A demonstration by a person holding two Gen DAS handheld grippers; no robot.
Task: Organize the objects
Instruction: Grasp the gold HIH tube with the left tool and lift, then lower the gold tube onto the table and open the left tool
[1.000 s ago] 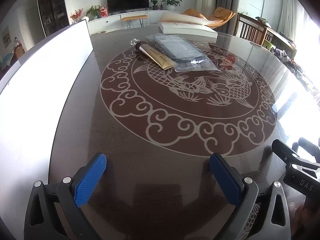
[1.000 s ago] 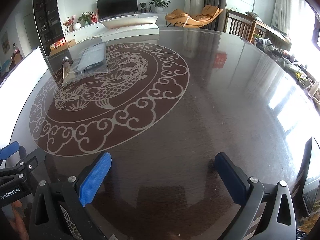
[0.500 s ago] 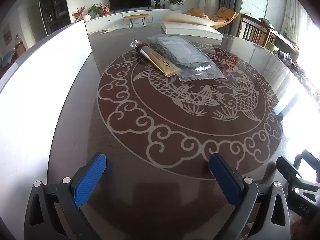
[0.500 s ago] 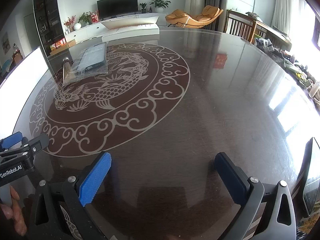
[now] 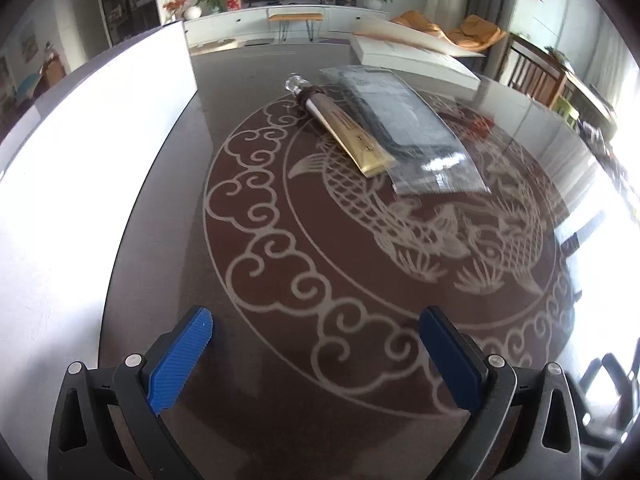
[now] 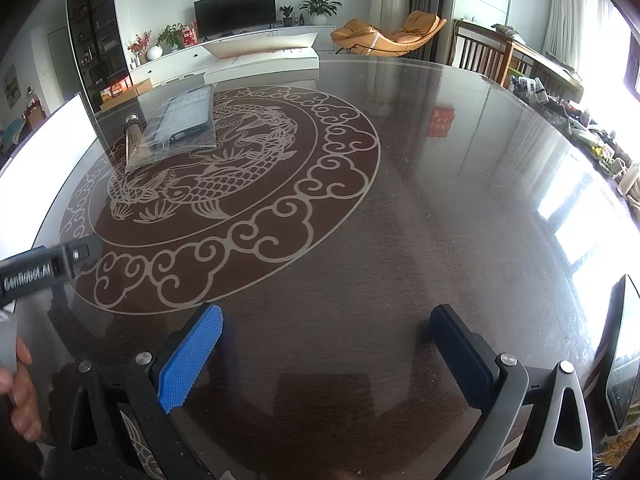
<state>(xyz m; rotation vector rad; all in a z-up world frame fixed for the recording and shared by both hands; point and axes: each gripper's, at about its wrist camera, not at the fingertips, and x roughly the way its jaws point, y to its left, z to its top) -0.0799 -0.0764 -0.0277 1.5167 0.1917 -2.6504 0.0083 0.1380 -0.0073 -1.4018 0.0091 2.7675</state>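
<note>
A gold tube with a clear cap (image 5: 344,128) lies on the dark round table (image 5: 256,272), beside a clear plastic bag with a dark item (image 5: 404,120) that partly overlaps it. Both also show far left in the right wrist view: the tube (image 6: 134,142) and the bag (image 6: 182,124). My left gripper (image 5: 316,344) is open and empty, well short of the tube. My right gripper (image 6: 324,340) is open and empty over the table's near part. The left gripper's body (image 6: 40,272) shows at the right view's left edge.
A white board (image 5: 80,168) stands along the table's left side. A white box (image 5: 412,56) sits at the far edge. A tablet-like screen (image 6: 622,352) is at the right edge. Chairs and a TV cabinet stand beyond the table.
My left gripper has moved forward and left toward the tube and bag, which now look closer. The right gripper has stayed nearly still.
</note>
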